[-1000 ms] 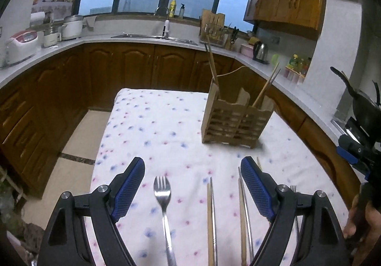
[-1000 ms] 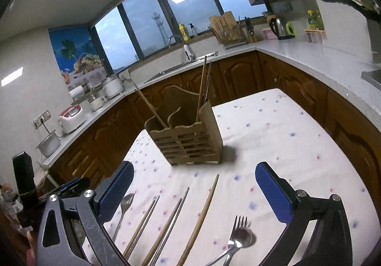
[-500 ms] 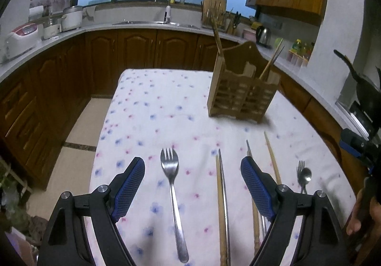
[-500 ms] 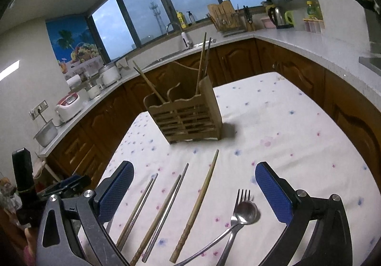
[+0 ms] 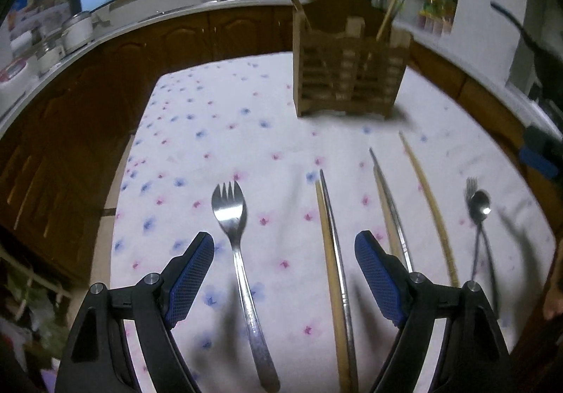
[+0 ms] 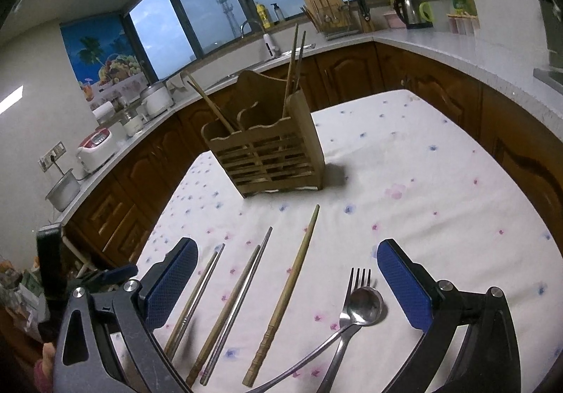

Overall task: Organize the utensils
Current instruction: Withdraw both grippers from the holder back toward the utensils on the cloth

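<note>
Your left gripper (image 5: 284, 254) is hanging released, its blue pads spread wide and holding nothing, low over the near edge of the worktop (image 5: 225, 132) with its flowered cloth. Between its fingers a steel fork (image 5: 242, 273) is lying flat, tines pointing away from you, and just to the right of it a pair of chopsticks (image 5: 332, 273), one wooden and one metal, is lying side by side. Past the right finger a second such pair (image 5: 388, 210) is resting, then a single long wooden chopstick (image 5: 427, 210).

Your right gripper (image 6: 286, 273) is likewise spread wide and carrying nothing. Between its fingers, nearer the right pad, a small fork (image 6: 346, 319) and a spoon (image 6: 364, 303) are lying crossed, the spoon bowl touching the fork just below its tines. Left of them the carved wooden chopstick (image 6: 283, 298) is lying at a slant, then the wood-and-metal pair (image 6: 234, 308), and another pair (image 6: 195, 298) just beside the left pad.

Farther out on the cloth the slatted wooden utensil holder (image 6: 264, 150) is standing upright, well apart from the loose pieces. One chopstick is leaning out of its left compartment and two are rising from the right one. Behind it the kitchen counter (image 6: 415, 41) is curving under the windows, carrying a kettle (image 6: 411, 12) and a rice cooker (image 6: 95, 150).
</note>
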Demonstrator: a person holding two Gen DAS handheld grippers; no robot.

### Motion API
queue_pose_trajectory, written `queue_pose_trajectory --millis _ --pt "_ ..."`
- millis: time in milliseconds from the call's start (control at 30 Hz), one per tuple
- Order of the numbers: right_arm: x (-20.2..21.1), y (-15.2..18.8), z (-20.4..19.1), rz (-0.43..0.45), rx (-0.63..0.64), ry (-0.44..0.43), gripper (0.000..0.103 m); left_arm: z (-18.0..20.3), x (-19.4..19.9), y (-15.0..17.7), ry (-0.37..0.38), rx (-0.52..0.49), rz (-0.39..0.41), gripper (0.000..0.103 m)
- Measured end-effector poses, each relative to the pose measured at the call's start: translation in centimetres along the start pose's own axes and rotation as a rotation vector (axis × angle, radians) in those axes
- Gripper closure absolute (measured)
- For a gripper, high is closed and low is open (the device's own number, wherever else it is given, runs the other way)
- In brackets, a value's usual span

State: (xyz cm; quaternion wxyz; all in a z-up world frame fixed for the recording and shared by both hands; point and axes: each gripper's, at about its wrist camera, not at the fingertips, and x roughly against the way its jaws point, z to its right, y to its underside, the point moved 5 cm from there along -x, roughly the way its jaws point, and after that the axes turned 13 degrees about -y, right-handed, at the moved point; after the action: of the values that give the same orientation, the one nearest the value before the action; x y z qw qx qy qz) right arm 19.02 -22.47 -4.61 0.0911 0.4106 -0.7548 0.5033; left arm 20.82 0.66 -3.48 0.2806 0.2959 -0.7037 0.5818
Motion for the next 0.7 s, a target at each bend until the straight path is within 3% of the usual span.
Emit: queue_pose_trajectory --millis 200,367,500,600,700 --pt "-0.8 0.1 0.6 -0.014 -0.011 0.005 0.000 1.3 -2.6 -0.3 -0.025 -0.037 -0.040 0.023" --pt "-1.8 0.2 0.7 -0.031 -0.013 -0.006 0.001 1.8 -4.6 -0.2 -0.029 -0.049 -0.080 0.031" --pt "-3.2 0.5 0.8 -0.060 -0.015 -0.007 0.001 2.0 -5.4 -0.5 -0.012 -0.054 -0.081 0.030" --pt "-4.4 0.7 0.6 -0.090 -0.002 -0.005 0.006 2.1 -5.7 -0.8 -0.024 -0.071 -0.069 0.030" --pt "-5.8 0.9 0.7 -0.125 -0.001 -0.003 0.020 2.3 -6.0 -1.1 -0.044 -0.085 -0.053 0.031"
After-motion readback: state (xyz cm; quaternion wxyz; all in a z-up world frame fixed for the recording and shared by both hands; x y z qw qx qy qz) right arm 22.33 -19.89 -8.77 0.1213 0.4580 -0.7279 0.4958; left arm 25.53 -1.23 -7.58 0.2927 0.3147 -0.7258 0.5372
